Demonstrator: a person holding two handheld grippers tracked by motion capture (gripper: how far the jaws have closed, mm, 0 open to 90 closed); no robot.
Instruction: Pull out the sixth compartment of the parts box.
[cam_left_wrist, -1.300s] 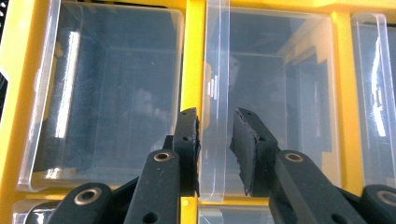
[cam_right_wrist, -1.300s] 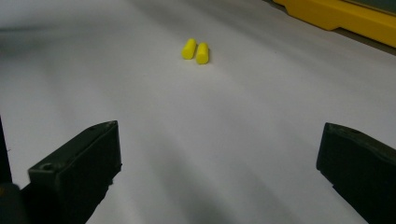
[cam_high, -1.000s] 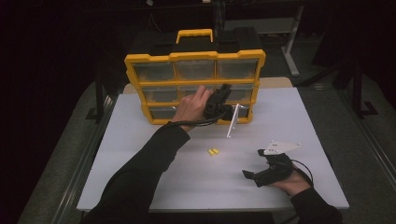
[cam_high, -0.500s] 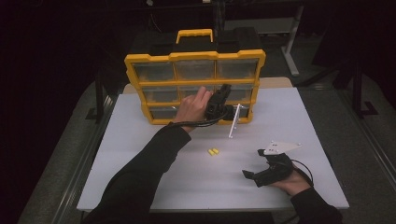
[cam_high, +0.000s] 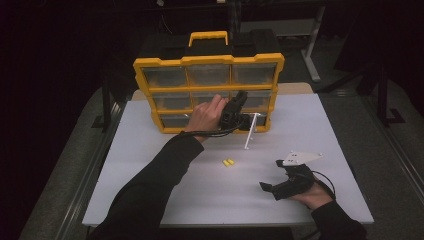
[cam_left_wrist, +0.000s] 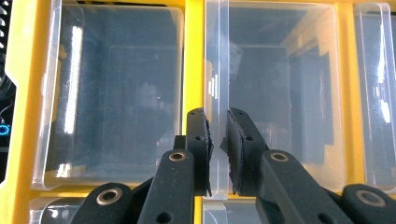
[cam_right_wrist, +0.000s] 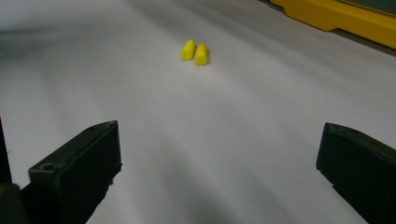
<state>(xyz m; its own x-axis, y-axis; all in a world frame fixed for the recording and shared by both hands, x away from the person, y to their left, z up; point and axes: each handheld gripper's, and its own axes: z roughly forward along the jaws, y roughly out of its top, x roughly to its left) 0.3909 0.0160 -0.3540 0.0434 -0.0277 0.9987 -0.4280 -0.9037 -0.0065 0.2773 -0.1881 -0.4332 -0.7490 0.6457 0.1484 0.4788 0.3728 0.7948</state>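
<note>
Drawer tab (cam_left_wrist: 217, 93) is sitting between the left gripper (cam_left_wrist: 218, 135) jaws in the left gripper view: clear plastic pull of a clear drawer (cam_left_wrist: 275, 93), both pads pressing on it, jaws clamping it, having just been closing onto it. Yellow frame (cam_left_wrist: 193, 56) of the organizer is running just beside the tab, on the side of the jaw seen at left; another clear drawer (cam_left_wrist: 112, 93) is lying beyond that.

High view: left gripper (cam_high: 239, 104) is reaching up against the front of the yellow organizer (cam_high: 207, 60), at the middle row. Organizer is standing upright at the far edge of the white table (cam_high: 150, 165). Right gripper (cam_high: 268, 188) is resting near the close edge, jaws standing wide apart, holding nothing. Two yellow earplugs (cam_high: 228, 162) are lying between the two grippers, well apart from both.

Right gripper view: right gripper (cam_right_wrist: 219, 158) jaws are spread wide on bare table; earplugs (cam_right_wrist: 195, 51) are lying ahead of them, touching each other.
</note>
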